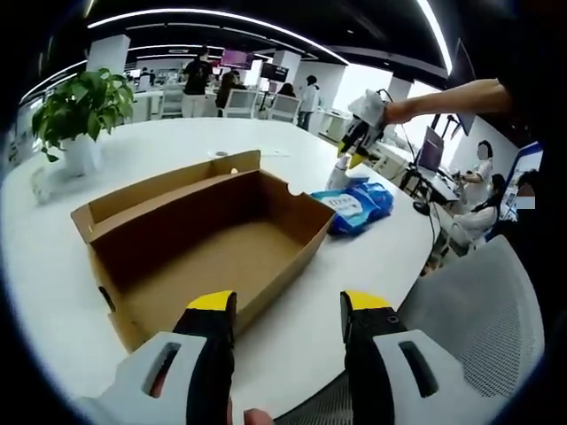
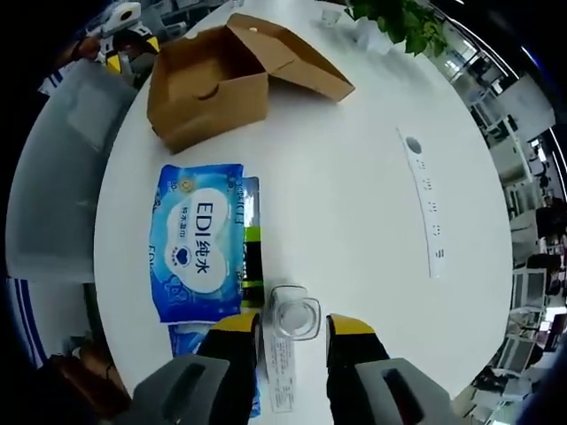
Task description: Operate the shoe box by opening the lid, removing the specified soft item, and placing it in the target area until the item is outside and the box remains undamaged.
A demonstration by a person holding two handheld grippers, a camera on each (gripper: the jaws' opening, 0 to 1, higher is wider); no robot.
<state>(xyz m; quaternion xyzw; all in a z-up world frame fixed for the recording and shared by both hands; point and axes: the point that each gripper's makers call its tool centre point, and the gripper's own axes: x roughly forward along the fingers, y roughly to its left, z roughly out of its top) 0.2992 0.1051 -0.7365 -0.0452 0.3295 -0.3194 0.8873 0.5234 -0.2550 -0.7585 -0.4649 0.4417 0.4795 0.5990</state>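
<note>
In the left gripper view, a potted plant (image 1: 81,111) stands at the far left of the white table (image 1: 177,142). The open cardboard box (image 1: 204,239) lies in the middle, lid folded back, its inside bare. The left gripper (image 1: 288,305) hangs over the near edge with its jaws wide apart and nothing between them. Just right of the box lies the blue wipes pack (image 1: 354,205), outside it on the table. The right gripper (image 1: 356,142) hovers above the pack, held by an outstretched arm (image 1: 452,96).

In the right gripper view, the wipes pack (image 2: 197,239) lies left of centre, near the box (image 2: 221,80). The right gripper (image 2: 294,329) has its jaws parted either side of a clear bottle top (image 2: 294,314); whether they grip it I cannot tell. A white power strip (image 2: 425,204) lies to the right.
</note>
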